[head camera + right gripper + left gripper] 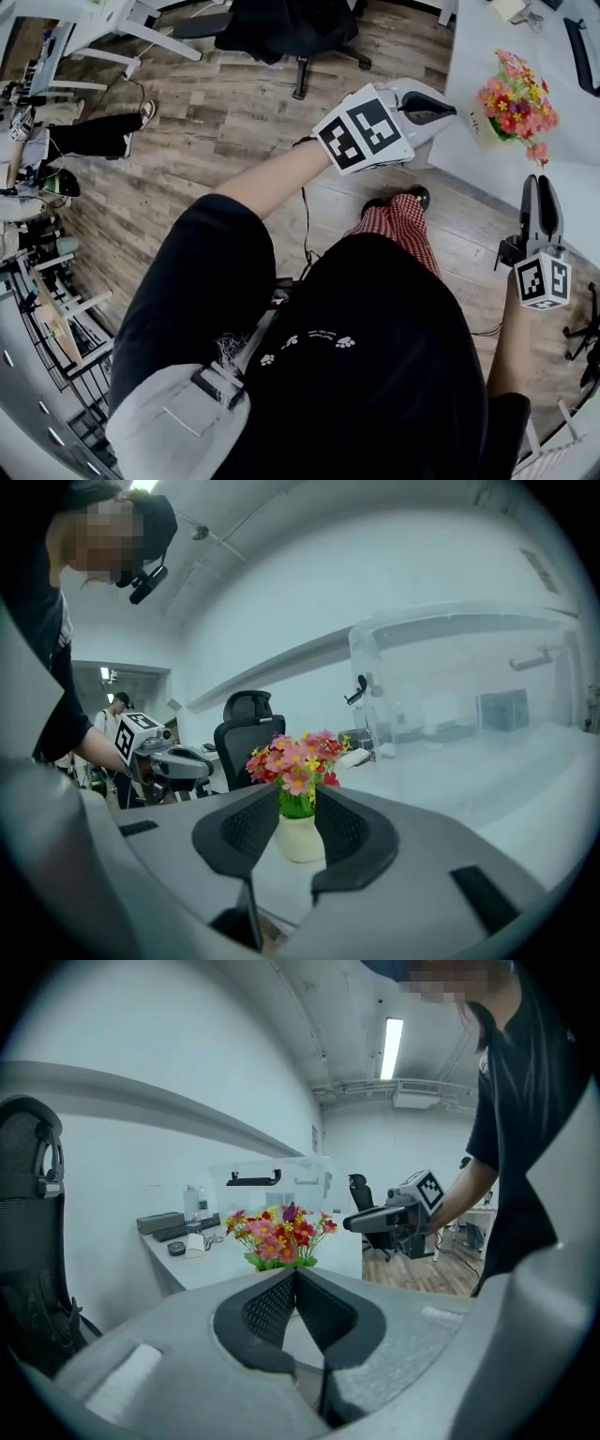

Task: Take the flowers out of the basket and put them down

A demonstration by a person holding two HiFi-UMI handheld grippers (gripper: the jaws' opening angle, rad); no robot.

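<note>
A bunch of pink, red and yellow flowers (517, 98) stands in a small cream pot (483, 127) near the corner of a white table (562, 159). My left gripper (441, 108) hovers just left of the table's edge, short of the flowers (279, 1235), with its jaws pressed together and nothing in them. My right gripper (542, 202) is nearer to me and points up at the bunch. Its jaws stand a little apart and hold nothing. In the right gripper view the flowers (295, 757) and pot (300, 838) show through the gap, farther off.
A clear plastic box (450, 677) sits on the table behind the flowers. A keyboard (173, 1232) and a bottle (192, 1206) lie at its far end. A black office chair (281, 28) stands on the wooden floor, and another person's legs (94, 131) show at the left.
</note>
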